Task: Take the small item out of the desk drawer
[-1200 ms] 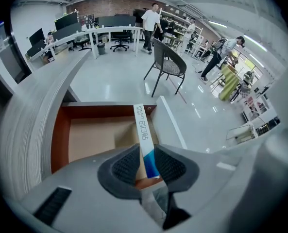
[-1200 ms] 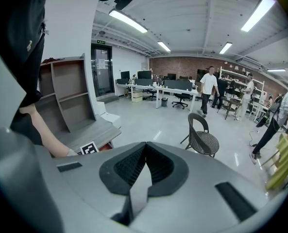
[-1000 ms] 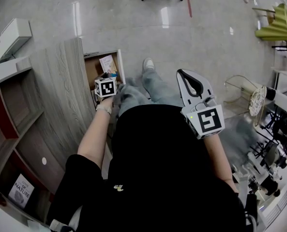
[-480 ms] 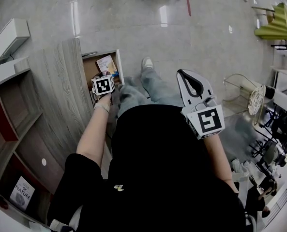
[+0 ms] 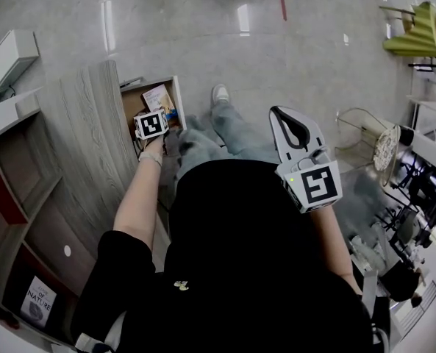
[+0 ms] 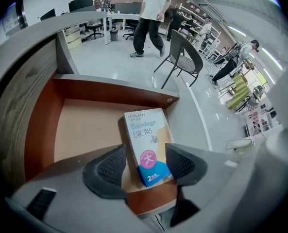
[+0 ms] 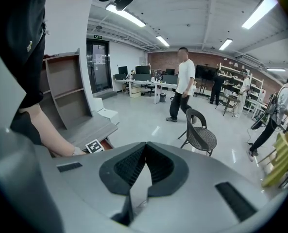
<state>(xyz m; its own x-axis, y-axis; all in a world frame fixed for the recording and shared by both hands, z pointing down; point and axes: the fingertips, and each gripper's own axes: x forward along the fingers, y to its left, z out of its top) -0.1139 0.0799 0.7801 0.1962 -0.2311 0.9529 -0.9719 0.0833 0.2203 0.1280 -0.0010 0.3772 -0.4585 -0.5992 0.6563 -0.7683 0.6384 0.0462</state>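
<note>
Your left gripper (image 6: 144, 166) is opening its jaws either side of the bandage box (image 6: 144, 140), lying in the open drawer (image 6: 80, 125). Looks like the reach step, so next you'd squeeze it and lift.

Left gripper (image 6: 144, 165) over open drawer (image 6: 80, 130), jaws opening. Box (image 6: 143, 140) lies in drawer: near end between jaws, far end ahead of them, toward drawer's far wall. Desk top (image 5: 85, 123) left of gripper. Right gripper (image 7: 144, 166) well apart, to right.
</note>
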